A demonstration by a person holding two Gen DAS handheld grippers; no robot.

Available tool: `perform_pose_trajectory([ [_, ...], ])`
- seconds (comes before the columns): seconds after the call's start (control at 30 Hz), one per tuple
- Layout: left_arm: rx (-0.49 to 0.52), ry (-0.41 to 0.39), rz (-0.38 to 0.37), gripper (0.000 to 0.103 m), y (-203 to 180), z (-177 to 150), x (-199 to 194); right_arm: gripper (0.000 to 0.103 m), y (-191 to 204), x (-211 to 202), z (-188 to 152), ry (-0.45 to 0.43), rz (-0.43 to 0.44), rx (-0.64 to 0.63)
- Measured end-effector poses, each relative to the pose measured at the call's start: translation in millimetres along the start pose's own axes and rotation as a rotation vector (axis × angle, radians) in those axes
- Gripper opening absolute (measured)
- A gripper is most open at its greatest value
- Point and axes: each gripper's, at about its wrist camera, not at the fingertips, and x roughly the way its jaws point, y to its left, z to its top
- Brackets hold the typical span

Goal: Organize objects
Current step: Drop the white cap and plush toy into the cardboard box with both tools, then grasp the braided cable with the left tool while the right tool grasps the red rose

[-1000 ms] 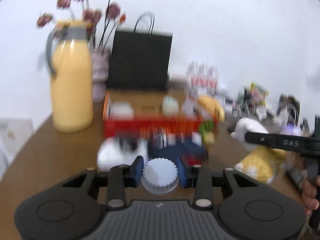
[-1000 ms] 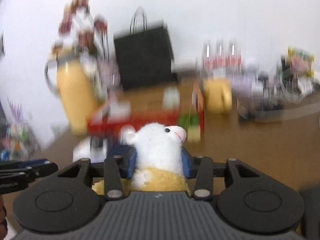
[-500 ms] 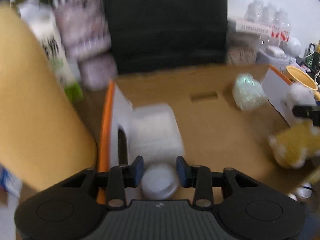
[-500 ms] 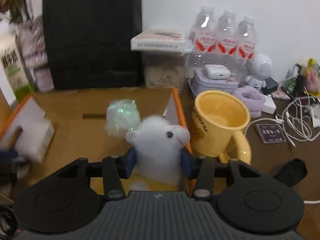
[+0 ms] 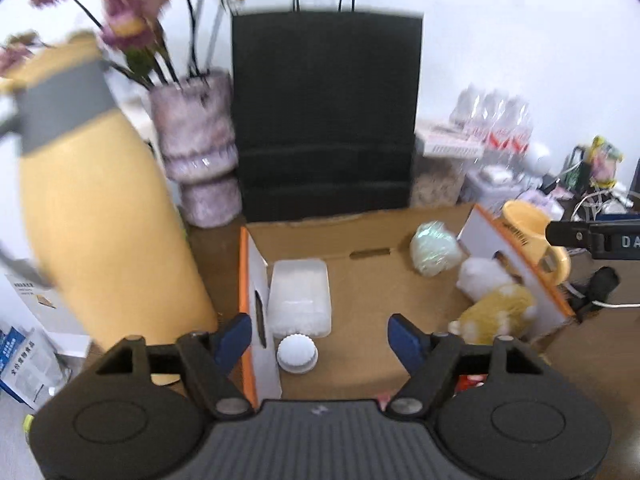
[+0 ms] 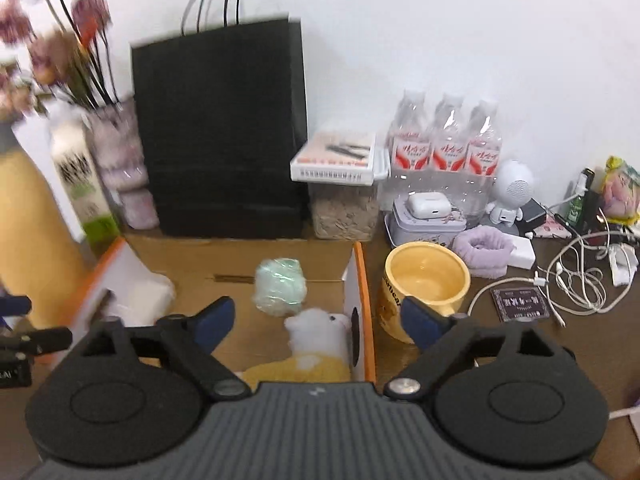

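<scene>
A white cap (image 5: 297,353) and a plush lamb (image 6: 316,336) lie free inside the cardboard box (image 5: 360,276) on the tabletop (image 6: 520,352); left tongs (image 5: 320,336) and right tongs (image 6: 316,320) are opening, pinching nothing. A yellow mug (image 6: 426,280) stands at the box's 3 o'clock.

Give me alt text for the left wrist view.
The left hand-held gripper, its jaws opening, hangs over a cardboard box holding a white ridged cap, a clear plastic container, a green wrapped ball and a plush sheep. A yellow flask stands left, a black bag behind.
</scene>
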Motion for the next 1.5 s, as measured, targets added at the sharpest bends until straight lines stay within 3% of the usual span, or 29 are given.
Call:
perform_pose_trajectory([
  [0.03,0.001,-0.034,0.010,0.081,-2.6,-7.9,-15.3,0.102,-0.6,-15.3,-6.0,-0.015,0.013,-0.003],
  [0.13,0.027,-0.167,0.010,0.091,-14.1,-52.5,-71.7,0.103,2.9,-69.4,-46.2,-0.098,0.064,-0.047],
  [0.27,0.003,-0.262,-0.114,0.098,-30.6,-140.5,-140.3,0.103,7.6,-141.9,-132.0,-0.182,0.133,-0.064],
  [0.37,-0.036,-0.243,-0.151,0.099,-40.2,-200.1,-177.2,0.103,10.1,-187.5,-195.7,-0.138,0.193,-0.046],
  [0.5,-0.015,-0.206,-0.084,0.103,-40.8,-252.7,-215.7,0.103,9.6,-237.8,-255.3,-0.094,0.213,-0.056],
  [0.57,-0.035,-0.175,-0.068,0.103,-36.1,-263.1,-222.9,0.103,9.5,-254.9,-273.5,-0.090,0.192,-0.069],
  [0.73,-0.078,-0.166,-0.045,0.103,-29.2,-257.4,-208.5,0.103,24.0,-251.8,-287.1,-0.062,0.165,-0.155],
  [0.87,-0.063,-0.171,-0.014,0.103,-33.6,-239.0,-176.6,0.103,30.7,-231.5,-284.2,-0.079,0.210,-0.146],
  [1.07,0.041,-0.244,-0.041,0.103,-31.6,-201.4,-121.1,0.103,20.5,-195.0,-247.1,-0.146,0.190,-0.077],
  [1.17,0.087,-0.283,-0.009,0.103,-29.0,-176.6,-77.3,0.103,18.6,-166.6,-222.1,-0.165,0.161,-0.050],
  [1.37,0.082,-0.166,-0.105,0.103,-17.9,-141.4,-2.7,0.103,21.8,-121.4,-195.9,-0.182,0.150,-0.037],
  [1.5,0.033,-0.104,-0.110,0.100,-9.9,-134.6,27.3,0.103,22.3,-96.3,-197.3,-0.143,0.178,-0.008],
])
